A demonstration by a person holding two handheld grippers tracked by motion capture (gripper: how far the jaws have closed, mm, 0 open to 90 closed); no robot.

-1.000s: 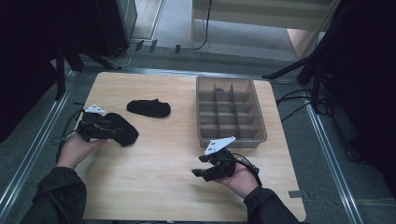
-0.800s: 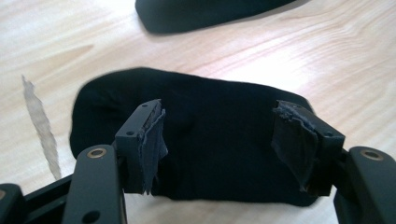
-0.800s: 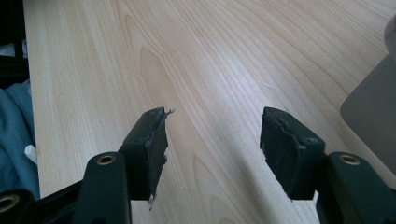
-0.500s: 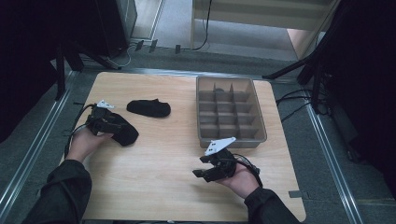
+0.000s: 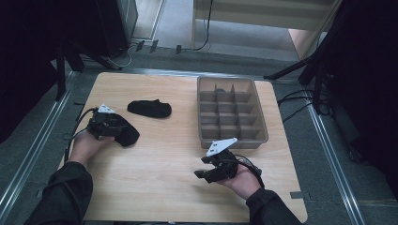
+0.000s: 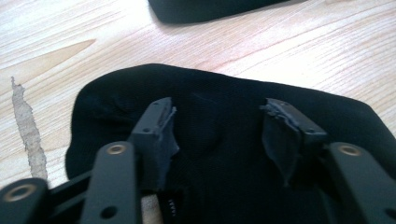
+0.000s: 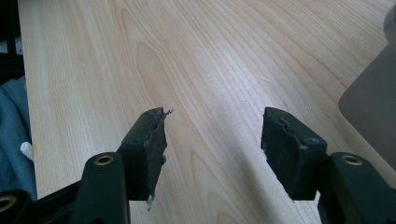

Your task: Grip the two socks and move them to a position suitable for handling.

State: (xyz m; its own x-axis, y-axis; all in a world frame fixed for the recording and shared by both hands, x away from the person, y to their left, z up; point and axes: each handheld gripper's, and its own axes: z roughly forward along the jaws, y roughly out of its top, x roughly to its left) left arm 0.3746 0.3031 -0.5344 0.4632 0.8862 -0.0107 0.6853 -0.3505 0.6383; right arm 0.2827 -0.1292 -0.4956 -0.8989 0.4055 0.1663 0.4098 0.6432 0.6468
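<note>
My left gripper (image 6: 217,126) has just been closing, jaws still apart astride the black sock (image 6: 224,154) near the table's (image 5: 155,187) left edge. My right gripper (image 7: 212,154) hangs open over bare wood toward the near right corner, beside the grey tray (image 5: 263,136); a second sock (image 5: 149,108) lies toward the far edge.

We see a dim, soft high view: the table (image 5: 187,187) is evenly lit, its surroundings nearly black. Both gripper views are brighter, blurred near the jaws, shadows soft.

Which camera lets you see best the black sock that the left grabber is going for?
The left gripper view: the near sock spreads right under the left gripper, whose jaws have just been closing over it. The high view shows it as a small dark lump. The right gripper view shows bare table.
</note>
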